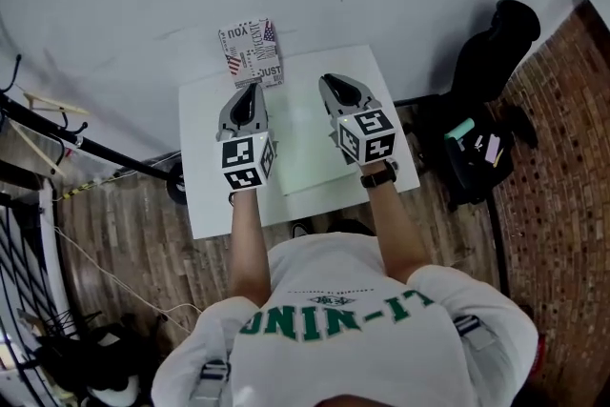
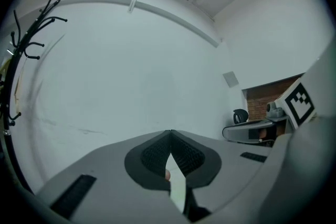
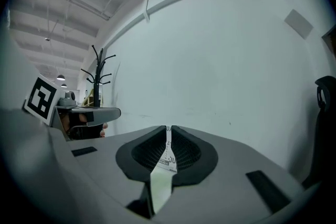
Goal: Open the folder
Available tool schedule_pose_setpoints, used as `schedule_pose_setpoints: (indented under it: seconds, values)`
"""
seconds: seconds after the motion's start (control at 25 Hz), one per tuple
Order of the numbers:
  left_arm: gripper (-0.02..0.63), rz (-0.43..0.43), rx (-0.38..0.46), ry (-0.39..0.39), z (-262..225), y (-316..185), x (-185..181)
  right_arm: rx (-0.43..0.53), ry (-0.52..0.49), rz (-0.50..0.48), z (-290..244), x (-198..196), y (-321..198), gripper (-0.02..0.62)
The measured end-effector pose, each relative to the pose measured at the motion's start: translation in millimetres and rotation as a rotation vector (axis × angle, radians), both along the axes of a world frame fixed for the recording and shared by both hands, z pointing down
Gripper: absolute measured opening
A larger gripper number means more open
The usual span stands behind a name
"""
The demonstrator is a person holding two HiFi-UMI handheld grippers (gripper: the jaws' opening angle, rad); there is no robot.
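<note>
A pale green folder (image 1: 310,148) lies flat and closed on the small white table (image 1: 205,205). Both grippers hover above it, pointing at the white wall. My left gripper (image 1: 253,86) is over the folder's left edge, its jaw tips touching with nothing between them (image 2: 170,132). My right gripper (image 1: 327,78) is over the folder's far right part; its jaws stand a narrow slit apart and hold nothing (image 3: 168,127). Through that slit a strip of the printed box (image 3: 168,157) and of the folder (image 3: 160,189) shows.
A box printed with words (image 1: 251,52) stands at the table's far edge against the wall. A black chair with bags (image 1: 481,91) is to the right, a black coat rack (image 1: 57,133) to the left. Wooden floor surrounds the table.
</note>
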State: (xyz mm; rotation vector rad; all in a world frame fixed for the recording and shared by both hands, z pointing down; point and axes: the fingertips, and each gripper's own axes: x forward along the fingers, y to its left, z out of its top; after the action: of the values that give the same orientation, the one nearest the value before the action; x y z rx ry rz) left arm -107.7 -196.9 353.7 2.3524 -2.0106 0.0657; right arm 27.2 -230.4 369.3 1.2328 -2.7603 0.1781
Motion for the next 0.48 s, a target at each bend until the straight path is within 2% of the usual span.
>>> schedule_pose_setpoints:
  seconds: [0.28, 0.48]
  values:
    - [0.014, 0.073, -0.072, 0.035, 44, -44, 16, -0.185, 0.050, 0.022, 79, 30, -34, 0.072]
    - [0.014, 0.109, -0.157, 0.025, 89, -73, 46, -0.388, 0.056, -0.002, 153, 57, -47, 0.112]
